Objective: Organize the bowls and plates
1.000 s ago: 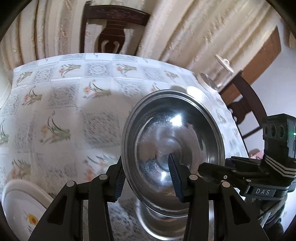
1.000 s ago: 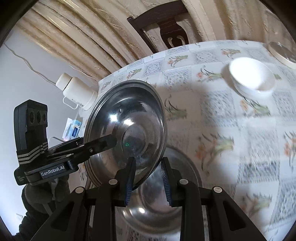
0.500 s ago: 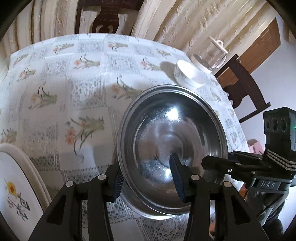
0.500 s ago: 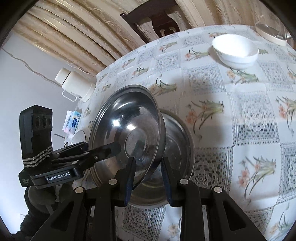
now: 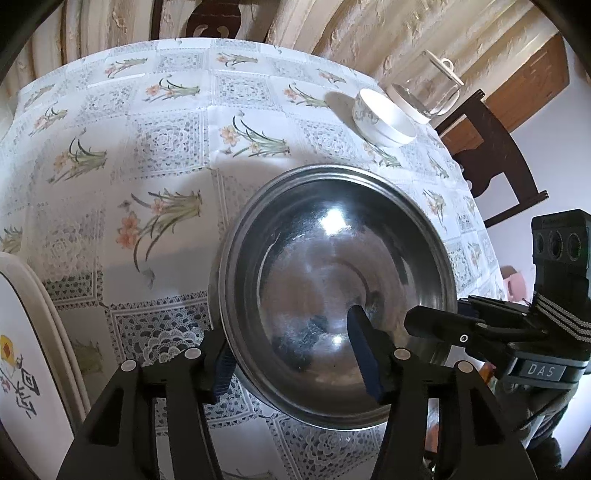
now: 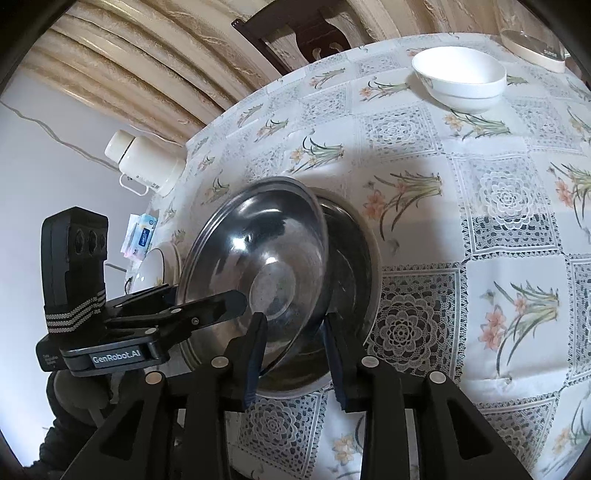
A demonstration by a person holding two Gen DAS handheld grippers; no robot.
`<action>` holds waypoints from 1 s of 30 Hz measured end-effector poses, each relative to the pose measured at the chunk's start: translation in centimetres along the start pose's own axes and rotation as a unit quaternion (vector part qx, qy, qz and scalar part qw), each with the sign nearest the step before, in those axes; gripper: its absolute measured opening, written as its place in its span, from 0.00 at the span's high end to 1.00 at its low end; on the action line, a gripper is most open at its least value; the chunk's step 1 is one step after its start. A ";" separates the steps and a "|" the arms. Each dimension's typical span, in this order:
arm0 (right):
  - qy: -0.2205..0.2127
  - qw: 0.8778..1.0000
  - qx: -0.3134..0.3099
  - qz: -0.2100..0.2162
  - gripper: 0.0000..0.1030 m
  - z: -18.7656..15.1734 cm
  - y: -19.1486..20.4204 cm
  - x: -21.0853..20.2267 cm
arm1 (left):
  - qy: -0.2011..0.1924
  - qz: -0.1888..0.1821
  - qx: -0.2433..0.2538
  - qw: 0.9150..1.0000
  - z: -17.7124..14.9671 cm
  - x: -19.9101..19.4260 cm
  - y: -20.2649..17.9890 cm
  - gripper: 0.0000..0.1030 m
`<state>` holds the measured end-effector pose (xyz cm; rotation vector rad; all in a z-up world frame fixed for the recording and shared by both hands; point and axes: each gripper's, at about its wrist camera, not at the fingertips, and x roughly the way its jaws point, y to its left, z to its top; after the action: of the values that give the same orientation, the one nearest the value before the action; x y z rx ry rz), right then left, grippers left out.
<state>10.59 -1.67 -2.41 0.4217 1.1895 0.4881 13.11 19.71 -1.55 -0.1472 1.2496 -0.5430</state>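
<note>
Lowered since a second ago, my steel bowl (image 5: 332,280) now tilts into the second steel bowl (image 6: 354,266) on the surface (image 5: 155,122) near its front edge. It is shiny, scuffed, with a flat rim. Both my left fingers (image 5: 360,343) and right fingers (image 6: 255,347) pinch its rim. A white bowl (image 6: 460,77) sits toward the far edge.

Cream curtains (image 5: 369,33), dark chair (image 6: 295,33) (carved back)
</note>
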 end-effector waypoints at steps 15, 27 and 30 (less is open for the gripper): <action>-0.014 1.000 0.005 -0.010 0.64 -0.3 -0.2 -0.3 | 0.011 -0.032 0.005 0.999 -0.2 -0.5 -0.8 0.18; -0.033 0.999 0.007 -0.012 0.63 -0.5 -0.4 -1.2 | 0.046 -0.020 0.078 0.996 -0.8 -1.0 -2.2 0.17; -0.042 0.999 0.003 -0.015 0.61 -0.6 -0.2 -1.5 | 0.040 -0.022 0.065 0.997 -0.7 -1.4 -1.7 0.17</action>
<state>9.65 -2.67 -1.60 0.4247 1.1149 0.4375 11.69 19.05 0.09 -0.0441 1.2867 -0.6729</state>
